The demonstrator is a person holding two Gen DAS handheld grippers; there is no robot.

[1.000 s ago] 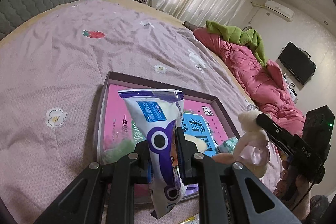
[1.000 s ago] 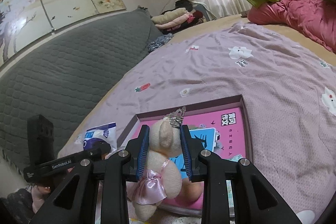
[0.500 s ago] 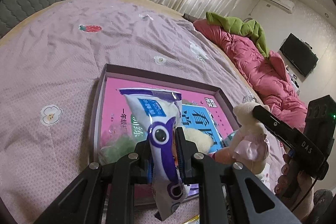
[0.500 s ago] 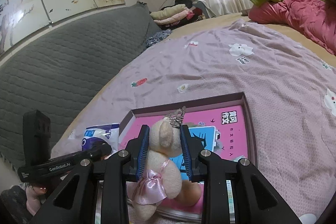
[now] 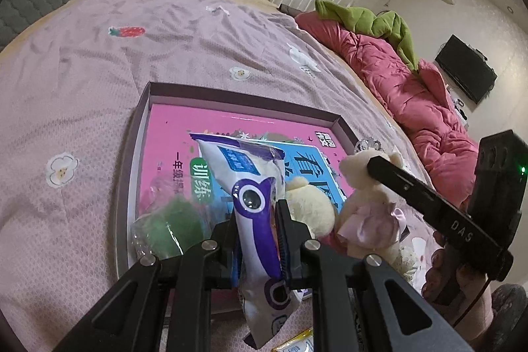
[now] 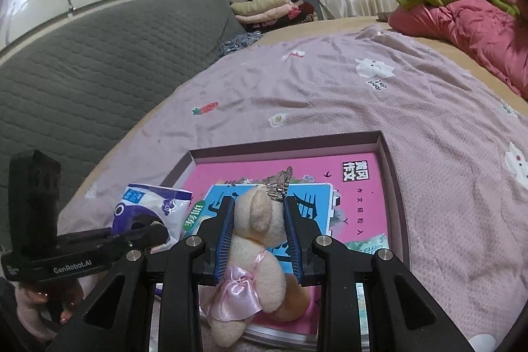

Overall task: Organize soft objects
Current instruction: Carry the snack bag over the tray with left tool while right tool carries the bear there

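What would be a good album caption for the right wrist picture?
Right gripper clamps a cream teddy bear in a pink bow above the tray on the bed.

white-purple snack bag (image 5: 254, 203): upright, above tray's near edge | cream teddy, pink bow (image 6: 255, 256): upright, over tray (image 6: 392, 174)

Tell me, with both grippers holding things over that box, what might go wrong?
The left gripper pinches the white and purple packet by a narrow strip, so it could slip. The right gripper holds the teddy bear near it; they might bump. The box already holds books and toys, so drops may roll out.
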